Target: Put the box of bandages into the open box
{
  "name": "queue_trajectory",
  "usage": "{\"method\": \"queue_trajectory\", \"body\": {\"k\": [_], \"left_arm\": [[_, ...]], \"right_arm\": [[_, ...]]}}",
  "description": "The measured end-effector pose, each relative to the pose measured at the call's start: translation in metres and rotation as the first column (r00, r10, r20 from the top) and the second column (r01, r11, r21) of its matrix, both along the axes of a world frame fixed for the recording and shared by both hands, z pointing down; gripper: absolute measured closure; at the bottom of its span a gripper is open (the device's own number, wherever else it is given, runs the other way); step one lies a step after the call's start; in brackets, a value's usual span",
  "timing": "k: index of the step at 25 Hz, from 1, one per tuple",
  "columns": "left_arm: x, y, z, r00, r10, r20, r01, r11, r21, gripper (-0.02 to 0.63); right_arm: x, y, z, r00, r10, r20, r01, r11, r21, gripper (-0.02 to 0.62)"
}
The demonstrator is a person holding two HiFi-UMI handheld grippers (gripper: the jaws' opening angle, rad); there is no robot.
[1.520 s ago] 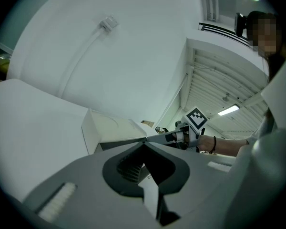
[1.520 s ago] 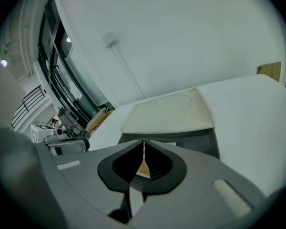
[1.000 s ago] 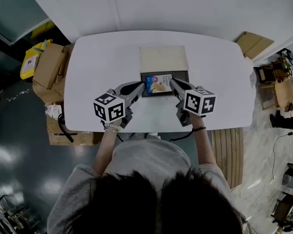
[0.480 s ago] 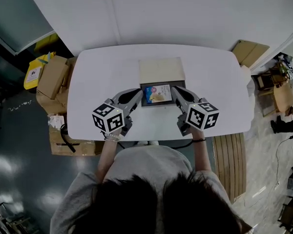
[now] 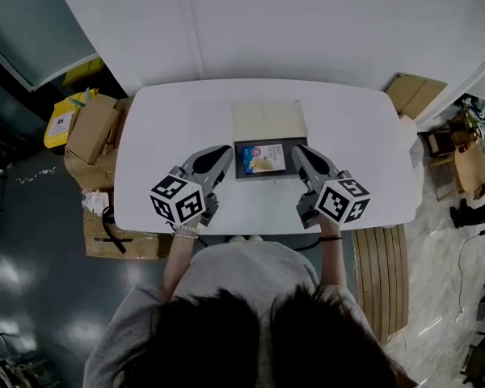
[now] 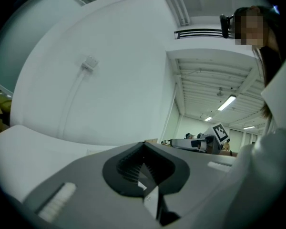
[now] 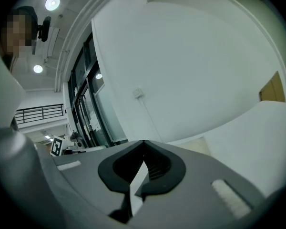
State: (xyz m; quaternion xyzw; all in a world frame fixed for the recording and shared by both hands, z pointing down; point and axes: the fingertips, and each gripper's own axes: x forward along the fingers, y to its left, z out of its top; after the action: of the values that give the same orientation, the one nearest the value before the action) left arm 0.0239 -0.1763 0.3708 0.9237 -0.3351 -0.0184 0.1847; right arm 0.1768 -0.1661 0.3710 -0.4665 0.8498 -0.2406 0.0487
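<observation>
Box of bandages [image 5: 267, 158]: seen lying flat inside the open box [image 5: 239, 168] on the white table [image 5: 372, 136]
Beige lid [image 5: 267, 120]: laid at 12 o'clock of the open box
Left gripper [image 5: 225, 149]: jaws pressed together, nothing pinched, held at 9 o'clock of the open box
Right gripper [image 5: 298, 149]: jaws pressed together, empty, held at 3 o'clock

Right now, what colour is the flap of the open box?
The flap of the open box is pale cream; the head view shows it best.
</observation>
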Motion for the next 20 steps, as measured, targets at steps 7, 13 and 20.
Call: {"method": "queue_trajectory", "body": {"k": [7,13,20], "left_arm": [[-0.0054,0.0004,-0.0048,1.000,-0.019,0.011,0.019,1.000,0.022,0.607],[-0.0031,0.0026,-0.0024,1.000,-0.012,0.017,0.012,1.000,0.016,0.607],[-0.0003,0.0020,-0.0001,1.000,0.000,0.020,0.000,1.000,0.012,0.607]], "right_arm": [[0.0042,0.0055,-0.0037,1.000,0.000,-0.017,0.000,1.000,0.017,0.583],[0.0044,0.0061,-0.0023,1.000,0.000,-0.029,0.000,1.000,0.016,0.583],[0.0036,0.0055,0.0030,0.999,-0.002,-0.047,0.002,1.000,0.009,0.583]]}}
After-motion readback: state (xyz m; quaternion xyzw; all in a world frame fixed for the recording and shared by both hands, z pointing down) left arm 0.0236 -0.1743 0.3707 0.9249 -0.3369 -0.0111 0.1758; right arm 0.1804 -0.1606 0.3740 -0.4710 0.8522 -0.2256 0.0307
